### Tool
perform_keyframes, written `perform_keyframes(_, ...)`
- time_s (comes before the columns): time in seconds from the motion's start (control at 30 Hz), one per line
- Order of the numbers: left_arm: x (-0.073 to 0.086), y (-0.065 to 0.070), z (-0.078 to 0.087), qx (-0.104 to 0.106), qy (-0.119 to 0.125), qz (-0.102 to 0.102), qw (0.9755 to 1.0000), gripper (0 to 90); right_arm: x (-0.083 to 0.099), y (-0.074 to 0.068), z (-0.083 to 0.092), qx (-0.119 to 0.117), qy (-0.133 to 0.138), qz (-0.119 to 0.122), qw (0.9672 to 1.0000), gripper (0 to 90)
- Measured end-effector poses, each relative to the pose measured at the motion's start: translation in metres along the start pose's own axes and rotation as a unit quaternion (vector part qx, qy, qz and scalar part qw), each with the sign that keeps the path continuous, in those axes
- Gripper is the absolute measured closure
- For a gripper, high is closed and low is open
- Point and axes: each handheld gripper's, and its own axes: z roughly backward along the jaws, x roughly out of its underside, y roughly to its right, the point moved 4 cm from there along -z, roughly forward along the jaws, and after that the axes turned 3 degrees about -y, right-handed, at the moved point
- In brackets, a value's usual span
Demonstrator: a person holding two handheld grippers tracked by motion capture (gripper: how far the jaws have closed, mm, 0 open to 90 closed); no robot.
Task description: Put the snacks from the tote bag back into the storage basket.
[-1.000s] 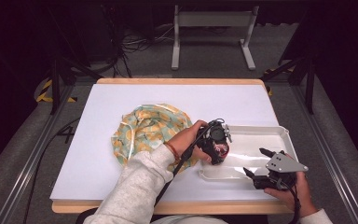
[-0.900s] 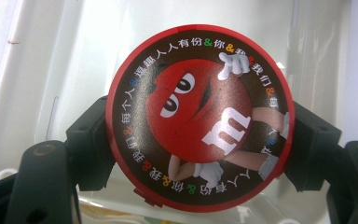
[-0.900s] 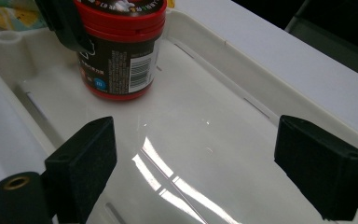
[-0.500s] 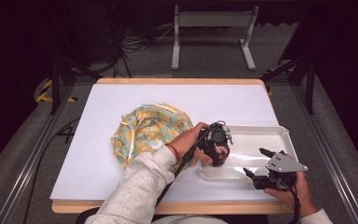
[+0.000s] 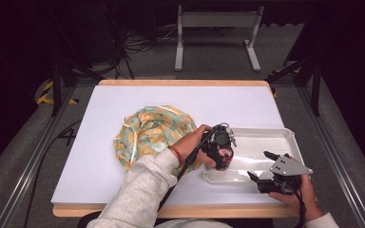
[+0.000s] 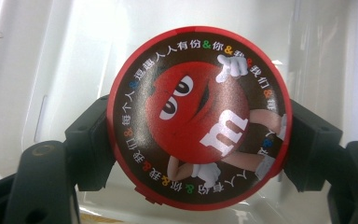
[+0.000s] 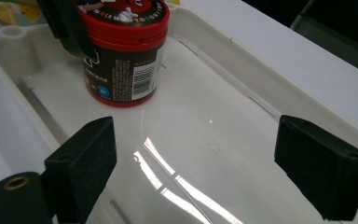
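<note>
Red-lidded candy jar (image 6: pixel 196 117) (upright in white tray (image 5: pixel 285 137)) sits clamped between left tool (image 5: pixel 220 148) jaws.

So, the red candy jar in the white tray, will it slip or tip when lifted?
The candy jar looks rigid, so the left gripper probably holds it firmly. Its smooth round lid may slip. Short and wide, it seems unlikely to tip in the tray.

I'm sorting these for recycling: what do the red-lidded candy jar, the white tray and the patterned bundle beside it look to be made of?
The red-lidded candy jar looks like plastic: moulded ribbed lid, glossy printed label with a barcode. The white tray looks like glossy hard plastic, since it mirrors the light in streaks and has rounded moulded walls. The orange-and-green patterned bundle looks like soft cloth or thin film, crumpled in folds; I can't tell which.
</note>
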Motion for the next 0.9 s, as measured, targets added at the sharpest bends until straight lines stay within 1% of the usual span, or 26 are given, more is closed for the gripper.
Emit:
perform_keyframes(0.3, 0.001, 0.0, 0.002, -0.003, 0.001, 0.002, 1.0, 22.9, 0.0, -0.001, 0.0, -0.002, -0.001, 0.001, 1.0, 13.6)
perform_keyframes(0.5, 0.001, 0.001, 0.004, -0.009, 0.001, -0.004, 1.0, 21.9, 0.0, -0.001, -0.001, -0.003, -0.003, 0.001, 1.0, 13.5)
perform_keyframes(0.6, 0.0, 0.002, 0.008, -0.014, 0.007, 0.0, 0.9999, 21.0, 0.0, -0.001, -0.001, -0.004, -0.003, 0.002, 1.0, 13.5)
perform_keyframes(0.7, 0.001, 0.001, 0.01, -0.015, 0.008, -0.006, 0.9998, 20.4, 0.001, -0.001, -0.001, -0.003, -0.003, 0.0, 1.0, 13.1)
perform_keyframes(0.77, 0.001, 0.001, 0.011, -0.018, 0.009, 0.003, 0.9998, 18.9, 0.001, 0.0, -0.001, -0.002, -0.002, -0.002, 1.0, 13.2)
perform_keyframes(0.9, 0.003, 0.0, 0.015, -0.025, 0.013, 0.006, 0.9996, 16.1, 0.001, 0.0, 0.0, -0.003, -0.003, -0.001, 1.0, 13.2)
